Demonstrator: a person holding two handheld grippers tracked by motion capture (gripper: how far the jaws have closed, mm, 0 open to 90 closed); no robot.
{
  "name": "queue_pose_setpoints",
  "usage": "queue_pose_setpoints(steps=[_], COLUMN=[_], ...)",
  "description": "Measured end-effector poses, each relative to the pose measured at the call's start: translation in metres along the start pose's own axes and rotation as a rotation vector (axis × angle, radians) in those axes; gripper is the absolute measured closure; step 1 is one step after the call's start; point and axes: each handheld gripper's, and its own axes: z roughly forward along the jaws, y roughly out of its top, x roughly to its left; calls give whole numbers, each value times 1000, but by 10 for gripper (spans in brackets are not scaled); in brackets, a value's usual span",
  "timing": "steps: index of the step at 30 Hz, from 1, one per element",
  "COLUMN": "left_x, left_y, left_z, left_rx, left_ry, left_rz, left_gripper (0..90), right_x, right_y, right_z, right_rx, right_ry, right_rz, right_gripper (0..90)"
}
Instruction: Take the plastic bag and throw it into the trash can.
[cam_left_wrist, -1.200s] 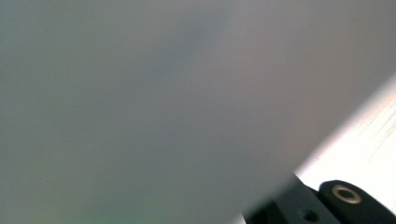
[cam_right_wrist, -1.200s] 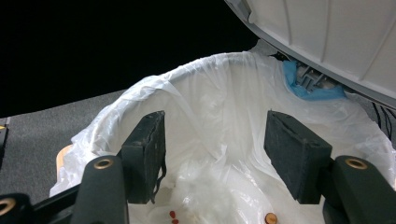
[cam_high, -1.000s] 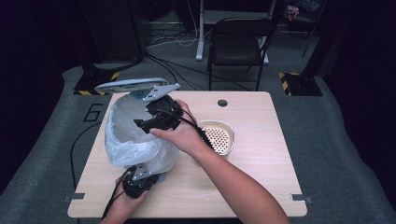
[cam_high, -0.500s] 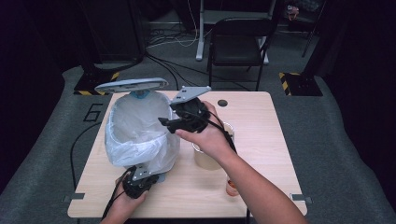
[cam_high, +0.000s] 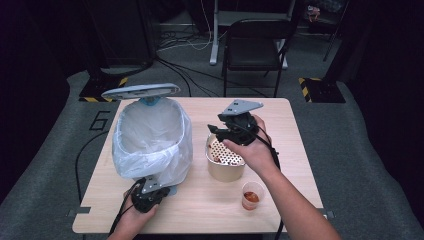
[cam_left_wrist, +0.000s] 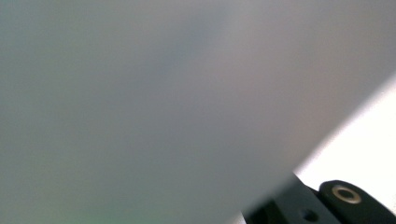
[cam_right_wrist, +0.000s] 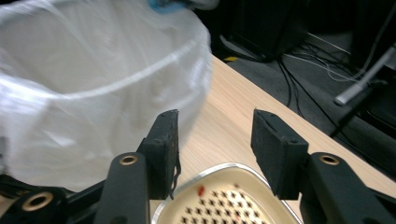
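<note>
Right gripper (cam_high: 226, 131): jaws parted, nothing between them; poised above rim of perforated container (cam_high: 225, 159), just beside bin, ready for a regrip or retreat.
Left gripper (cam_high: 146, 196): pressed against base of lined bin (cam_high: 150, 140), probably steadying it; jaw state cannot be told, lens blocked by liner.
Perforated container: upright beside bin, apparently emptied, red specks remaining.
Sauce cup (cam_high: 251, 195): beyond container from bin, near table (cam_high: 295, 150) edge, probably awaiting disposal.

Right tool (cam_high: 220, 134) moved off bin (cam_high: 150, 137) to over perforated bowl (cam_high: 225, 159), jaws empty; sauce cup (cam_high: 252, 195) now uncovered.
</note>
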Motion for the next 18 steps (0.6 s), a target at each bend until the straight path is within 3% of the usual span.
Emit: queue_pose_setpoints(steps=[18], left_x=[0], left_y=[0], left_z=[0], left_rx=[-3], left_ry=[-1], left_rz=[-3], left_gripper=[900], right_x=[-45], right_y=[-74], right_z=[4], right_rx=[54], right_ry=[-108], right_rz=[161], right_gripper=[556])
